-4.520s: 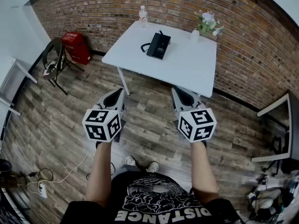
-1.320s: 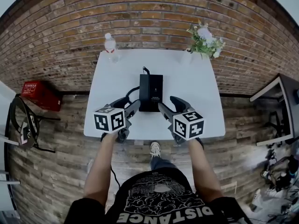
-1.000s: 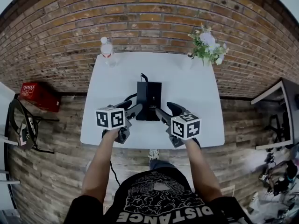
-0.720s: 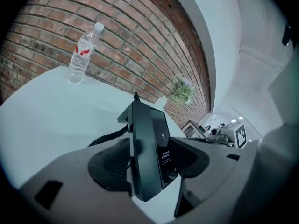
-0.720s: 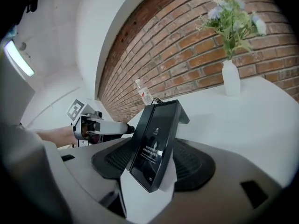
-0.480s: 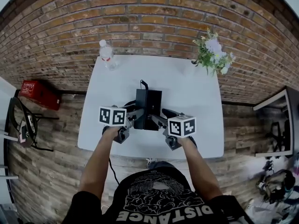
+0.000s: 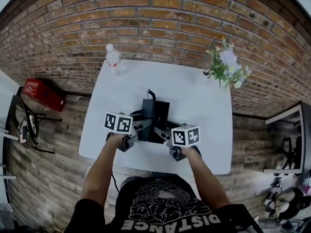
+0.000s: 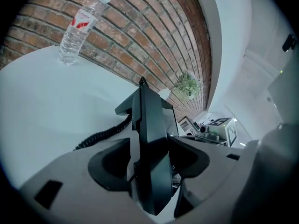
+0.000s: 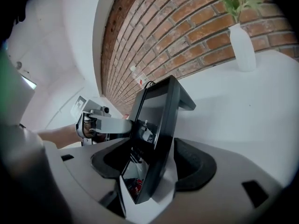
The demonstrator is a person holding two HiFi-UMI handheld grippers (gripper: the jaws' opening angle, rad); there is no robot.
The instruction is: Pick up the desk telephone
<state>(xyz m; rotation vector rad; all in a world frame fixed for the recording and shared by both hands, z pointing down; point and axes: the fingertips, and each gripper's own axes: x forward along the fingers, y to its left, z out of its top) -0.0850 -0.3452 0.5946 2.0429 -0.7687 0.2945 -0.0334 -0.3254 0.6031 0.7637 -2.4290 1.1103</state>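
The black desk telephone (image 7: 155,116) lies in the middle of the white table (image 7: 199,98). My left gripper (image 7: 141,126) straddles its left edge, and the handset (image 8: 148,125) stands between the pads with a thin light strip beside the left pad. My right gripper (image 7: 159,129) straddles the right edge; its jaws have just been opening. The phone's tilted body (image 9: 156,120) sits between them with a gap at the right pad. A coiled cord (image 8: 105,133) trails off to the left.
A water bottle (image 7: 112,58) stands at the table's far left corner and a white vase of flowers (image 7: 226,67) at the far right. A brick wall runs behind. A red box (image 7: 43,93) and a chair (image 7: 22,125) sit on the floor at left.
Both grippers have come forward and down from in front of the telephone until their jaws sit over its left and right edges. The telephone itself has stayed put on the table.
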